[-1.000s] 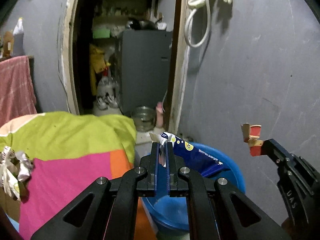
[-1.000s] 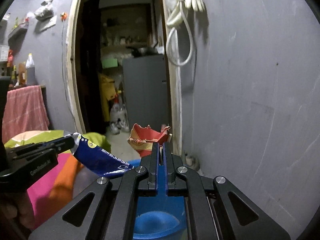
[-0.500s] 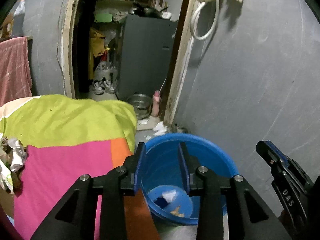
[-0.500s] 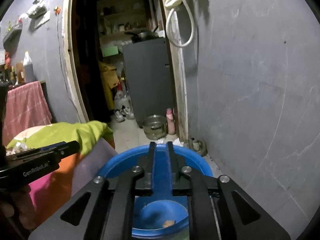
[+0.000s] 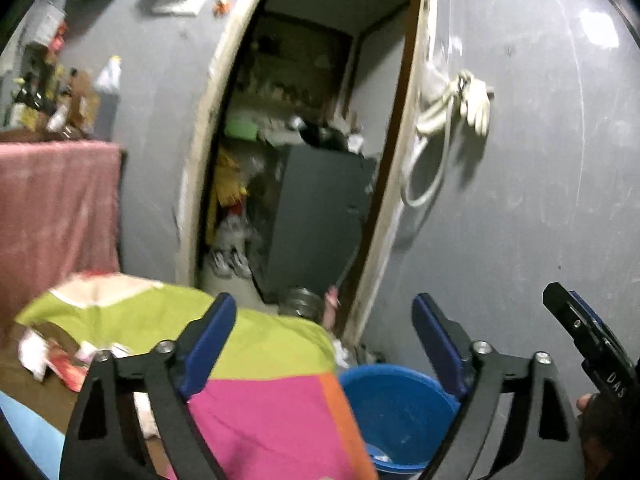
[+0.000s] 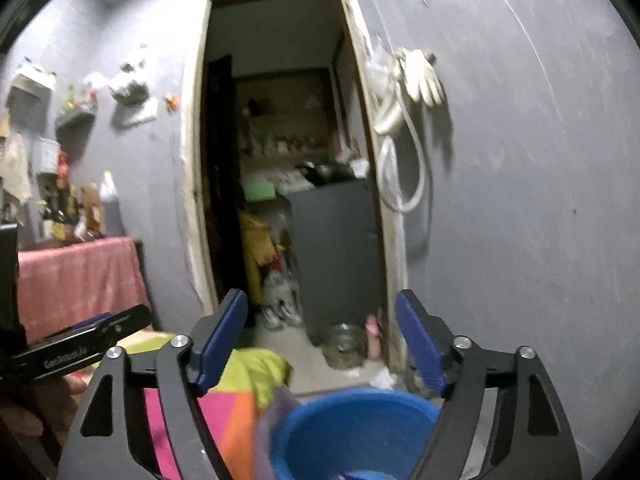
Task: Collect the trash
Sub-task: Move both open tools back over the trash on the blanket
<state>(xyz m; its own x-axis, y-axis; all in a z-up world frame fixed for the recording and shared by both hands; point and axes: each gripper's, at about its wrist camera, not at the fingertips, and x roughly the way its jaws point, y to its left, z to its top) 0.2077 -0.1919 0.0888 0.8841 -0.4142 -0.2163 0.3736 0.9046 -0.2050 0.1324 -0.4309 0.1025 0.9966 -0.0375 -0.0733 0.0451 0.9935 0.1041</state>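
Observation:
A blue plastic bucket (image 5: 396, 412) stands on the floor by the grey wall; it also shows in the right wrist view (image 6: 360, 432). My left gripper (image 5: 324, 344) is wide open and empty, raised above the bucket's left rim. My right gripper (image 6: 320, 340) is wide open and empty above the bucket. Crumpled wrappers and paper (image 5: 52, 356) lie on the surface at the far left. The right gripper's side shows at the right edge of the left wrist view (image 5: 588, 344). What lies inside the bucket is mostly hidden.
A pink, green and orange cloth (image 5: 256, 392) covers the surface left of the bucket. A doorway (image 6: 288, 184) leads to a cluttered room with a grey cabinet (image 6: 336, 256). A steel bowl (image 6: 344, 346) sits on the floor. A hose and glove (image 6: 408, 92) hang on the wall.
One second ago each gripper was shut on a wrapper over the bucket. Both opened and the wrappers dropped in. Both grippers have since tilted upward and opened wider.

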